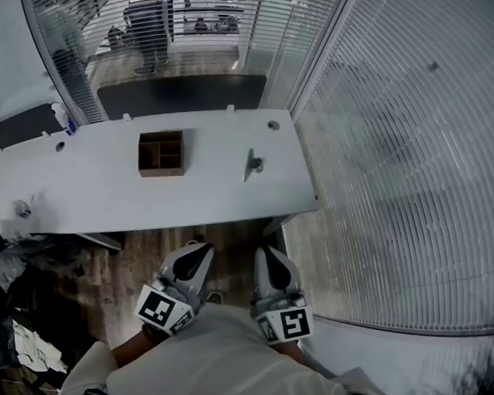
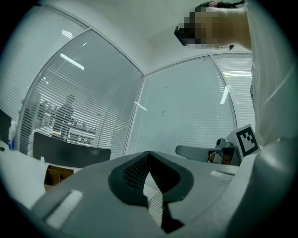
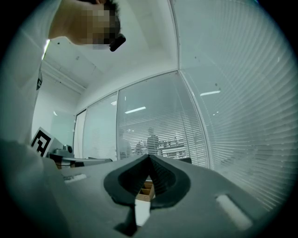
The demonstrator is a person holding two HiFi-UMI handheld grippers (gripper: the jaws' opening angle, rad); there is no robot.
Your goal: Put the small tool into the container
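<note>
A brown wooden container (image 1: 161, 153) with compartments stands on the white table (image 1: 97, 192). To its right lies the small grey tool (image 1: 252, 164). Both grippers hang close to my body, short of the table's near edge, over the floor. The left gripper (image 1: 199, 250) and the right gripper (image 1: 268, 254) are both shut with nothing in them. In the left gripper view the jaws meet at the tips, and the container (image 2: 58, 175) shows at the lower left. The right gripper view shows closed jaws with a sliver of the container (image 3: 145, 188) through the opening between them.
Glass walls with blinds (image 1: 416, 161) run behind and to the right of the table. A small bottle (image 1: 70, 125) stands at the table's far left, and clutter (image 1: 21, 210) lies at its left end. Wooden floor (image 1: 143, 265) lies below the near edge.
</note>
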